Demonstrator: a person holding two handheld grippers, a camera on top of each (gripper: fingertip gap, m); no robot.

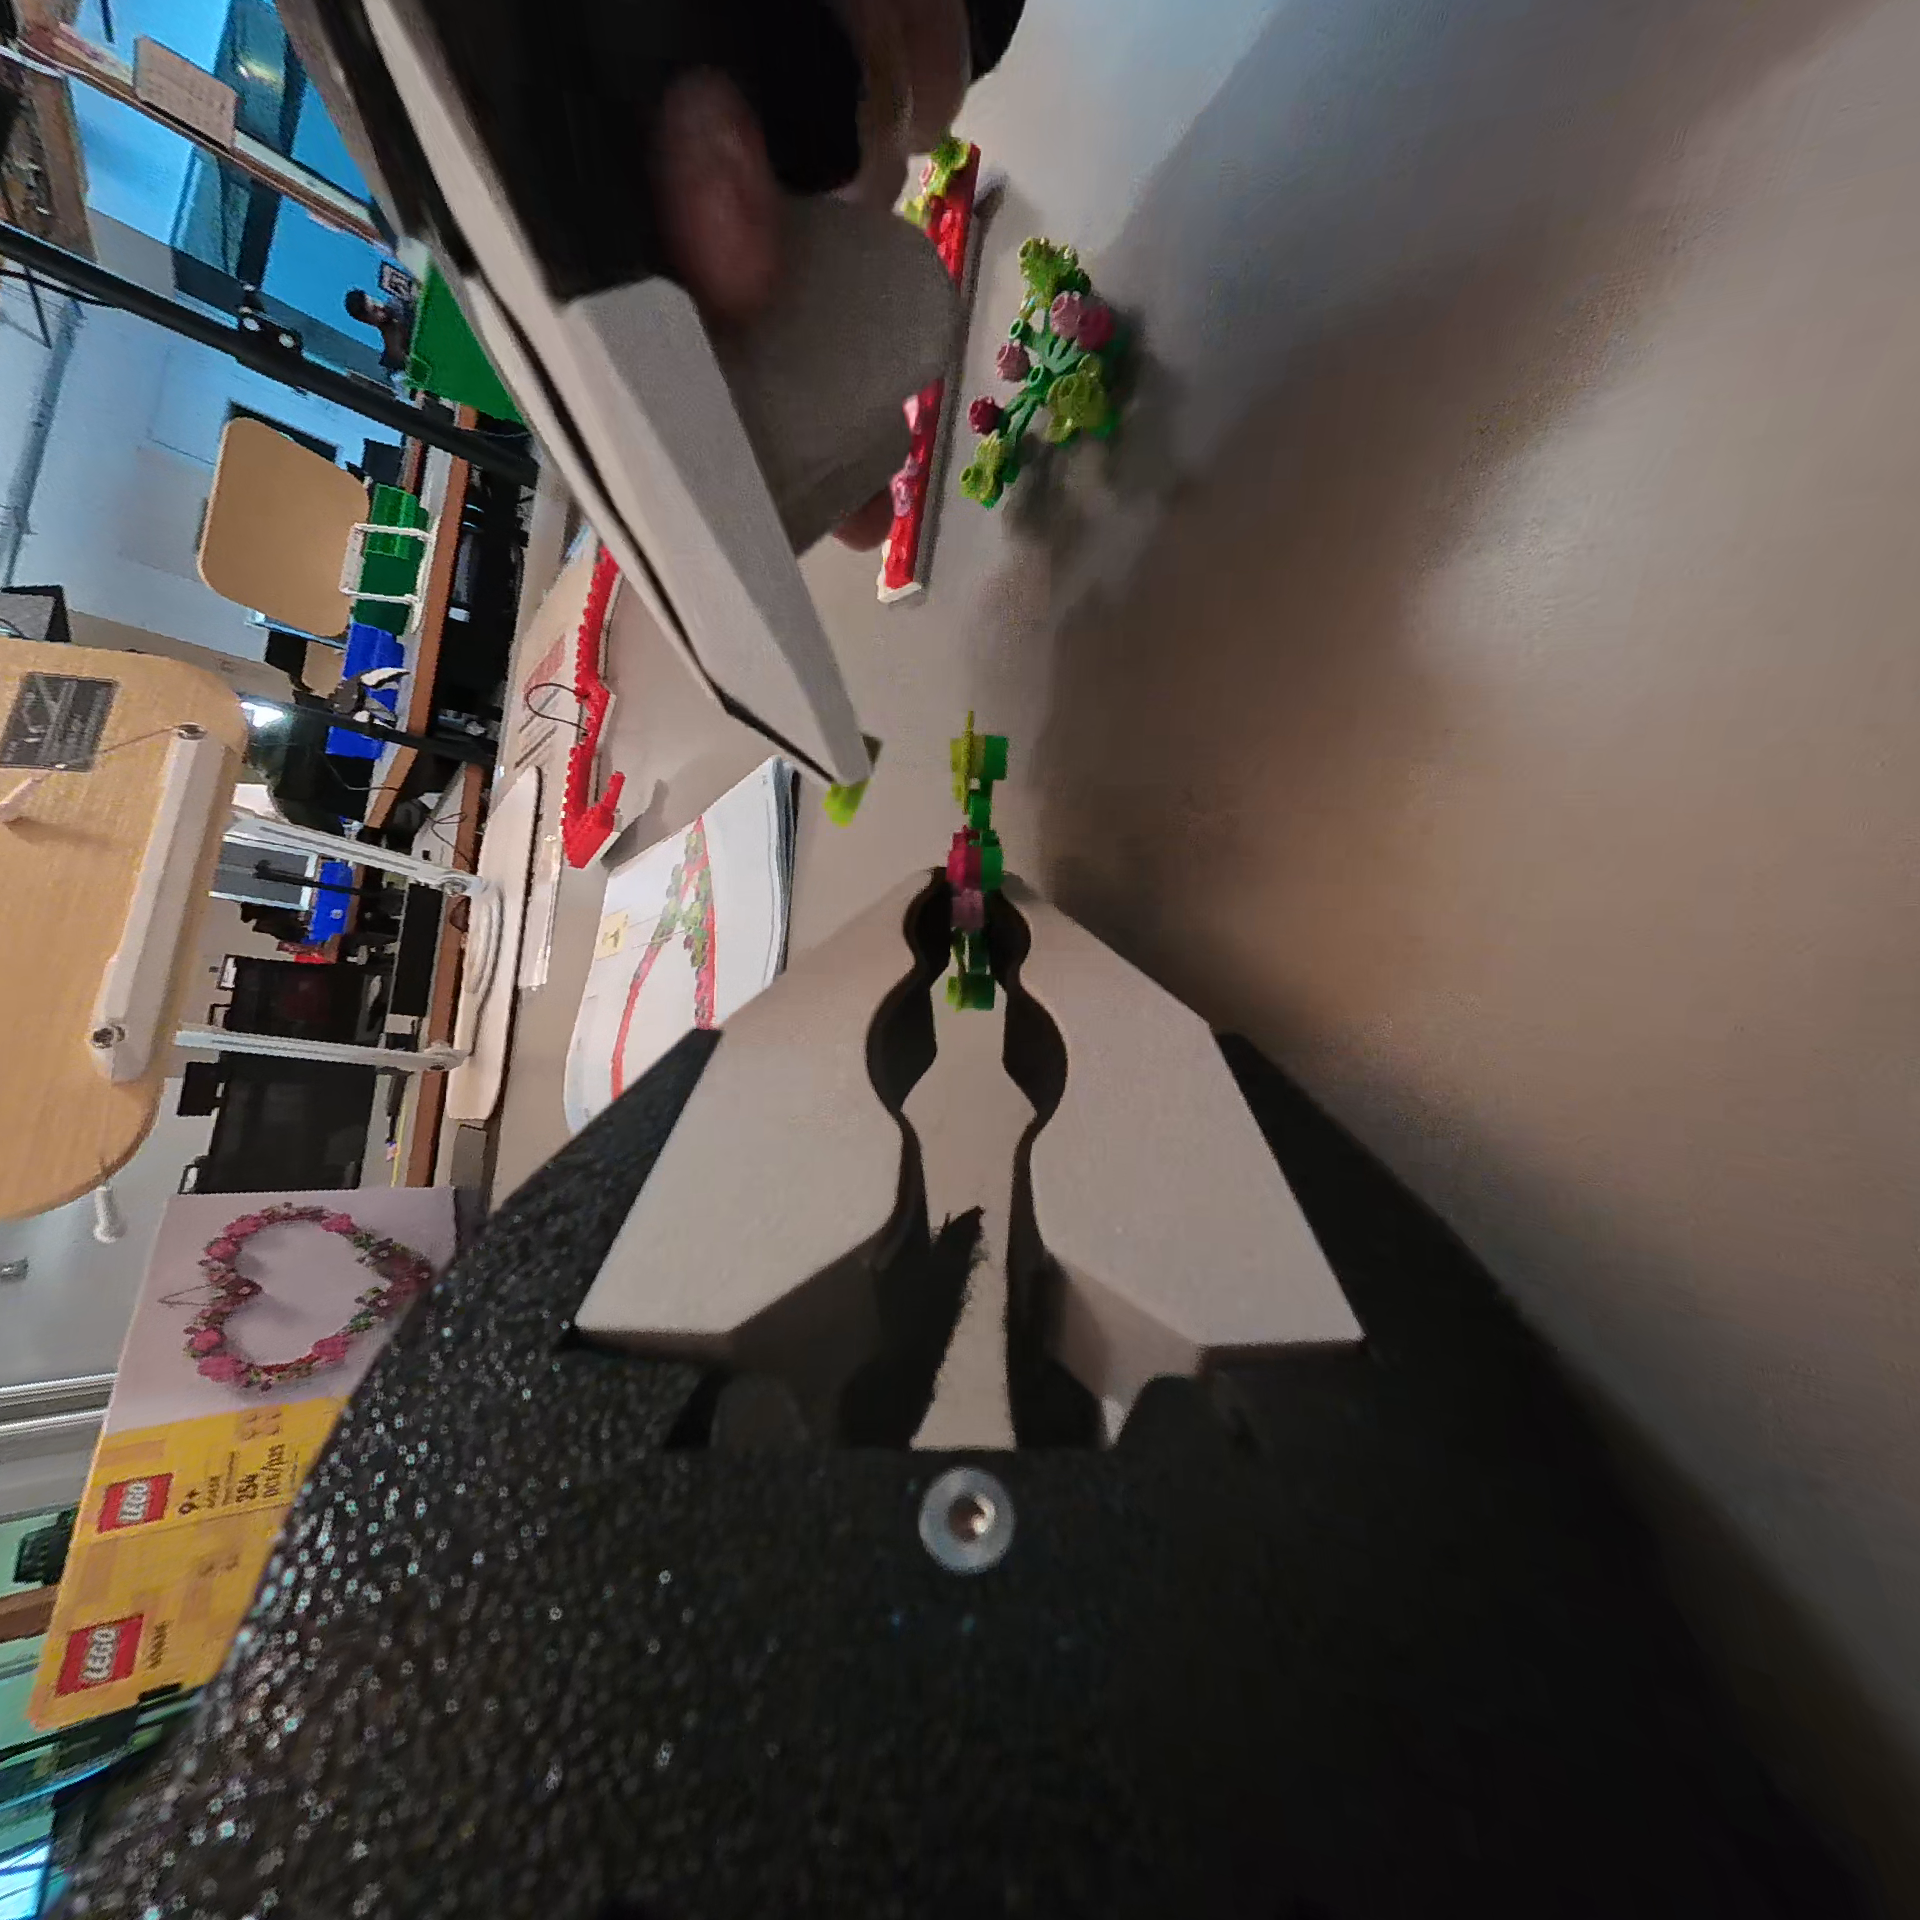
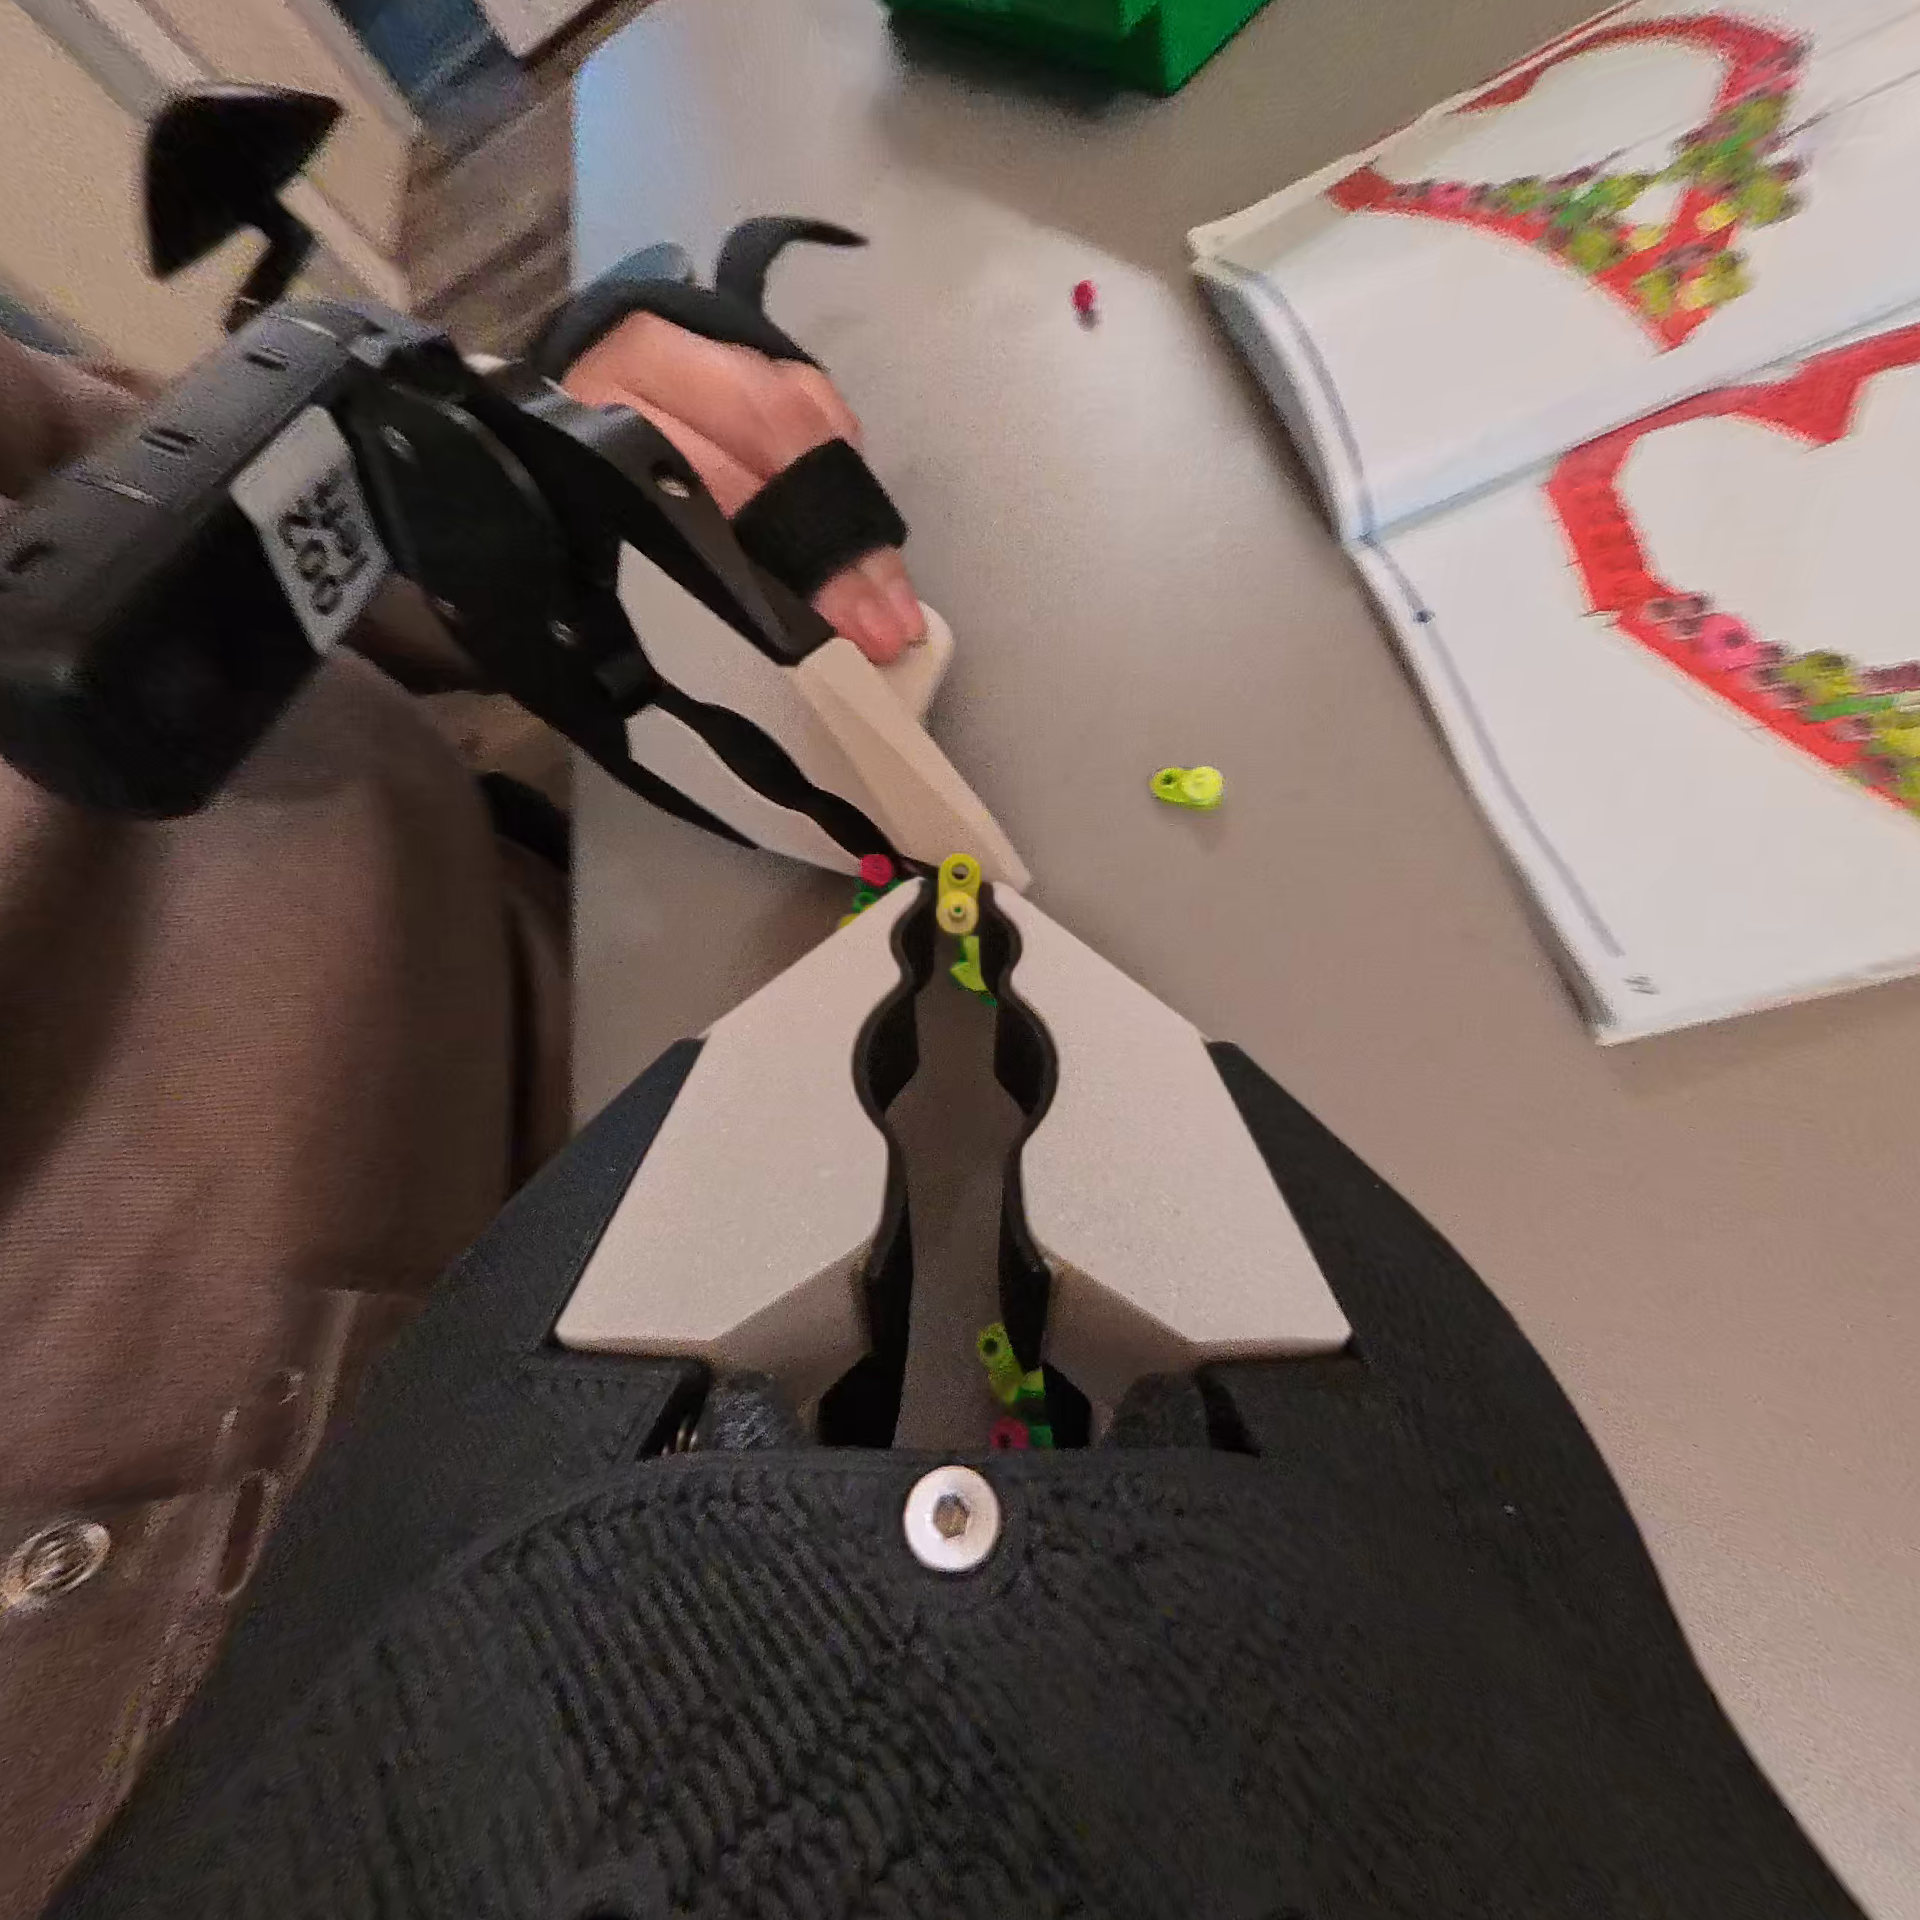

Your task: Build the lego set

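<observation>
1. Sprig (image 1: 975, 894) first, nearest the lens: a small green stem with pink blossoms and lime leaves sat clenched between the tips of the left gripper (image 1: 971, 904), held off the grey table (image 1: 1455, 727), its long axis running straight out along the fingers.
2. Lime piece (image 2: 957, 896) next: the right gripper (image 2: 961, 904) had its jaws closed on a small two-hole lime element, pinched at the very tip.
3. Here was the relation that mattered: in the right wrist view the two sets of tips nearly touched, the lime piece just beside the sprig's free end, coming in across the stem's axis. My read was that the right hand was the mover and the left the steady holder, so the press would need to go squarely onto a stud.
4. A spare lime leaf (image 2: 1187, 785) lay loose on the table, near but clear of both grippers.
5. Farther off, a second flower cluster (image 1: 1044, 364) lay flat beside a red strip (image 1: 920, 499).
6. Beyond those, the open instruction booklet (image 2: 1662, 644) and the set's box (image 1: 239, 1434) waited at the table's edge.
</observation>
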